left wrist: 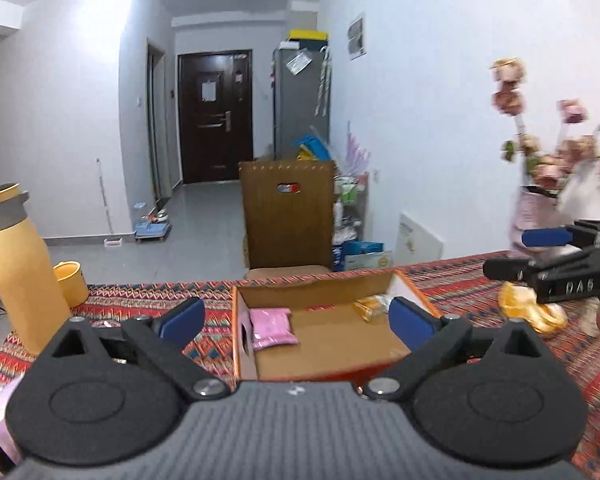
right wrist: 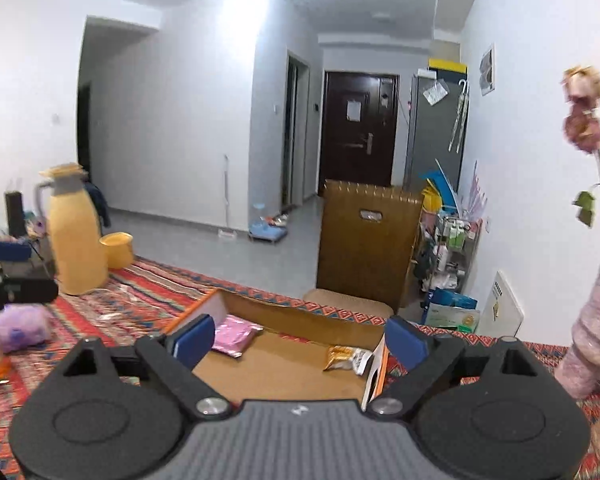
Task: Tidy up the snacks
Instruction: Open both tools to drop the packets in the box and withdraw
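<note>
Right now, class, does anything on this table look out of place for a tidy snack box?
Yes. The cardboard box holds only a pink packet and a gold packet. An orange-yellow packet lies loose on the tablecloth beside it, and a purple bag sits outside on the other side.

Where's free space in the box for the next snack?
Bare floor runs through the middle of the box, between the pink packet at its left end and the gold packet at the right; the near half is bare too. Outside it is busier: a purple bag on the cloth to the left, a yellow bag to the right.
</note>
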### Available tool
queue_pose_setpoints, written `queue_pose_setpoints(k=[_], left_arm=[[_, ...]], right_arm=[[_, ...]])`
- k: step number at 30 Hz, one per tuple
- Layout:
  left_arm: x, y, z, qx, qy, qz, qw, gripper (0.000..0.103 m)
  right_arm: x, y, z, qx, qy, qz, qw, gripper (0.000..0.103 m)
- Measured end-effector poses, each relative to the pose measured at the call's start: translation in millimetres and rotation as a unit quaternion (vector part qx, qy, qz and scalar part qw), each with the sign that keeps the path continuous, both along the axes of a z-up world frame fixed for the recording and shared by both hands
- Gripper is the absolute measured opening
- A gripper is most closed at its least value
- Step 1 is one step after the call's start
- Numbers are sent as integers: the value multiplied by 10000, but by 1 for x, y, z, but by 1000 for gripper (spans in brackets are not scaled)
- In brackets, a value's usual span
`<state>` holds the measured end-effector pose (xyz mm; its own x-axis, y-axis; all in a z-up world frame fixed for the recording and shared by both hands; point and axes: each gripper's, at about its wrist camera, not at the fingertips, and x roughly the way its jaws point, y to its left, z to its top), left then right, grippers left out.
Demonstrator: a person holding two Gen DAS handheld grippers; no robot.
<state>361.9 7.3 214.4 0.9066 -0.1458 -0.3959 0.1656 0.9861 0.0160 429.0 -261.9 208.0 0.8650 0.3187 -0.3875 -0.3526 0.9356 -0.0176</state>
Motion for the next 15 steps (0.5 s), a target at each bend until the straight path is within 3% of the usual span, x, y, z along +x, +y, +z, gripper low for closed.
queue_pose_setpoints(k=[8,15], left_arm=[[-147,13,-8,-266,-455,-263,9983,103],[-233,27,-38,-429,-770,42,9961,103]], right_arm=[[-147,-34,3,422,-448,61,9981,103],[-244,-45,-41,444,-728,-46,9963,103]])
